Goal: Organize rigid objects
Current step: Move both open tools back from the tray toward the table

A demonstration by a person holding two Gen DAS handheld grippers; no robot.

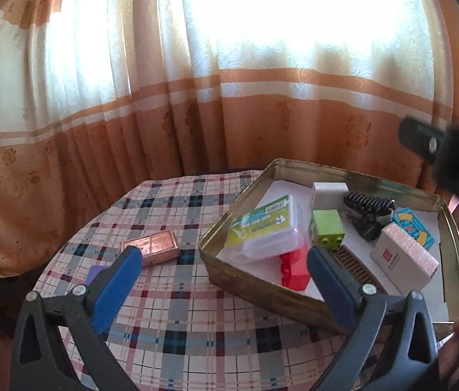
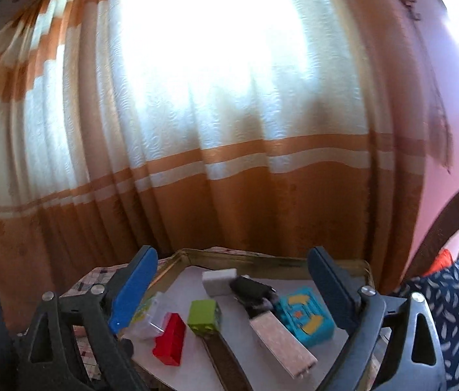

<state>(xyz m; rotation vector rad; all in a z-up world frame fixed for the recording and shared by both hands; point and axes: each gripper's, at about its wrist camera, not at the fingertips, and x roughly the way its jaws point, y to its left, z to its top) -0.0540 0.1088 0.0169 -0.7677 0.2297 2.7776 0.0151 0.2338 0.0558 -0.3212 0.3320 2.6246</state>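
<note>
A gold metal tin (image 1: 281, 296) stands on the plaid table (image 1: 177, 335). It holds a clear plastic box with a green label (image 1: 265, 228), a red brick (image 1: 294, 270), a green brick (image 1: 327, 231), a black hair clip (image 1: 368, 215), a white box (image 1: 402, 260), a blue box (image 1: 413, 226) and a brown comb (image 1: 356, 267). A copper box (image 1: 153, 247) lies on the cloth left of the tin. My left gripper (image 1: 224, 257) is open and empty above the table. My right gripper (image 2: 231, 257) is open and empty above the tin (image 2: 343, 265). The right gripper also shows blurred in the left wrist view (image 1: 438, 150).
An orange and cream curtain (image 1: 197, 114) hangs close behind the table. A purple object (image 1: 94, 273) lies partly hidden behind my left finger. A dark patterned cushion (image 2: 451, 303) and a curved wooden chair back (image 2: 451, 215) are at the right.
</note>
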